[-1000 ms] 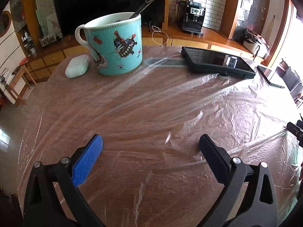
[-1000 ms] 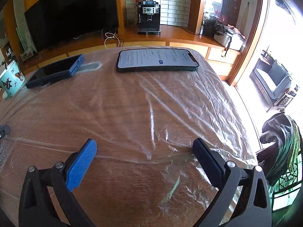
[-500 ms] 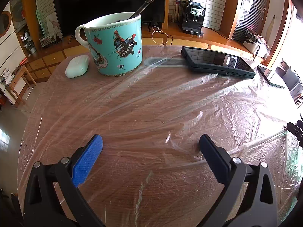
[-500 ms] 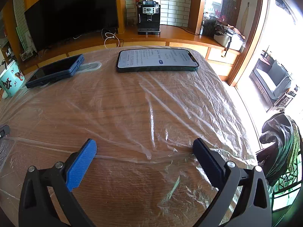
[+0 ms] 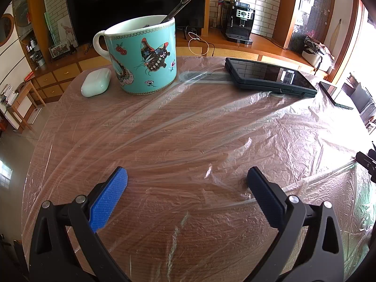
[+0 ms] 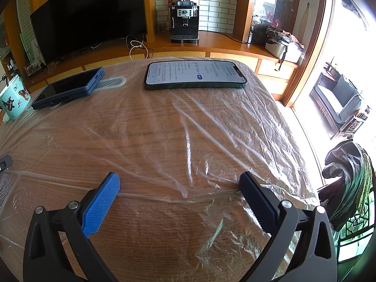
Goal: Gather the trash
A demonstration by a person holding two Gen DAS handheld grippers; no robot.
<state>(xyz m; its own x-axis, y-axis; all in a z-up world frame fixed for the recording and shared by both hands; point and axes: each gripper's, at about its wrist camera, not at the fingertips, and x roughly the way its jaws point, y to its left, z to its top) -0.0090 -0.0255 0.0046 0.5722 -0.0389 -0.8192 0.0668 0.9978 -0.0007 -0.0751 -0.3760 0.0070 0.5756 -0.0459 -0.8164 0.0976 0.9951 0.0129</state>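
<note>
A: Left side first. Butterfly mug (image 5: 143,56) with a spoon (image 5: 178,5) in it, earbud case (image 5: 96,82) just beside it, dark tablet (image 5: 268,76) further right. None of that reads as trash.

B: Agreed. The likely trash is the clear plastic film (image 5: 188,127) spread over the round wooden table (image 5: 40,155). The mug and the tablet appear to sit on top of it.

A: Handling, as a guess: near weightless, limp, slick, tears easily. A flat stretch gives the pads nothing, so pinch at a raised crease or the loose edge.

B: Left gripper (image 5: 188,178) jaws spread wide, holding nothing. Film lies under and between them, a small puckered ridge just inside the right-hand pad. Whether the pads touch it, I can't tell.

A: Right gripper (image 6: 178,183) likewise wide apart and empty. A long taut fold in the film (image 6: 188,141) runs across between its pads, crumpled slack near the right one.

B: Lit phone (image 6: 195,75) and the blue-cased device (image 6: 70,89) rest on the far part of the sheet. Pulling it would likely drag them
</note>
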